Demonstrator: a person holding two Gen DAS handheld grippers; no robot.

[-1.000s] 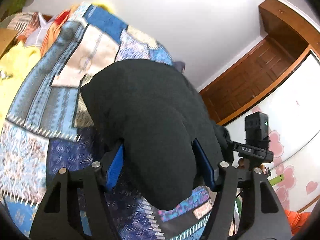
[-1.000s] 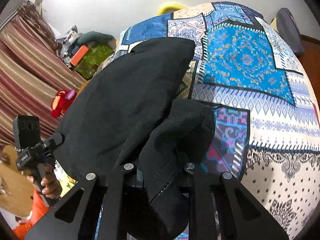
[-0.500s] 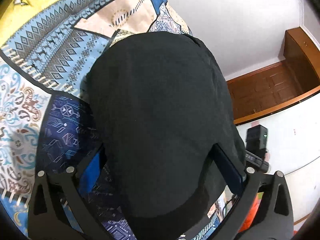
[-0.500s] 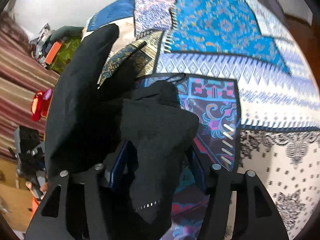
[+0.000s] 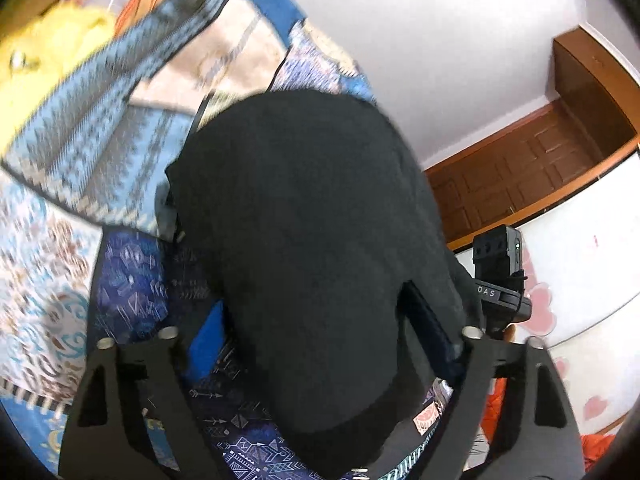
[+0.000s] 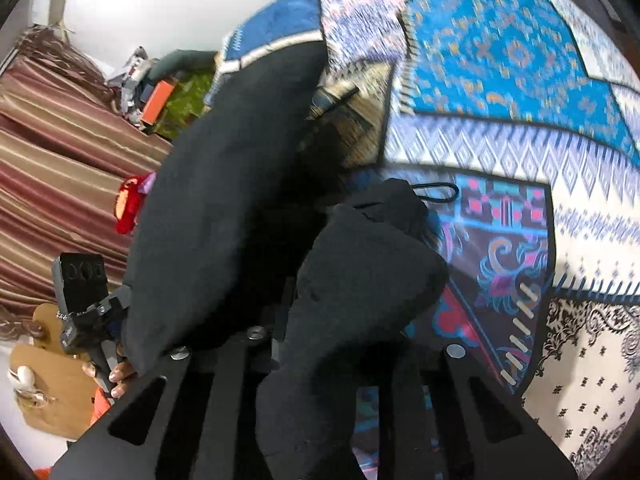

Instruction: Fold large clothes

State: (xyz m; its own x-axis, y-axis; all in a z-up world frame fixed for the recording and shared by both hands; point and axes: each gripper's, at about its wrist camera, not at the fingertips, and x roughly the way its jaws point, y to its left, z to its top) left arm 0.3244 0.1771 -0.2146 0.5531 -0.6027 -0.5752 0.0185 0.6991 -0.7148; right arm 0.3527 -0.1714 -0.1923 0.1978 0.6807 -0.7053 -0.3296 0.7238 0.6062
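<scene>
Garment: black, large, hanging in a broad bulging sheet over the patchwork quilt on the bed.

Left gripper: jaws wide but closing, with a thick span of the black cloth between them. Blue pad on the left finger shows bare beside the cloth with a gap; right finger pad is against the cloth edge. Cannot call it a firm pinch from this view. Cloth fills most of the left wrist view, bottom hem drooping below the fingers toward the quilt.

Right gripper: jaws closing to narrow, clamped on a bunched wad of the same garment. Wad bulges up and forward from between the fingers, lower fold hanging down over the gripper body. A thin black loop lies on the quilt just past the wad.

Right wrist view also shows the rest of the garment stretching left as a long dark sheet to the left gripper, where a hand grips the handle. Striped curtain behind it, a red toy near the sheet's edge.

Left wrist view: wooden door and white wall at right, yellow cloth at top left. Both views motion-blurred at the edges.
</scene>
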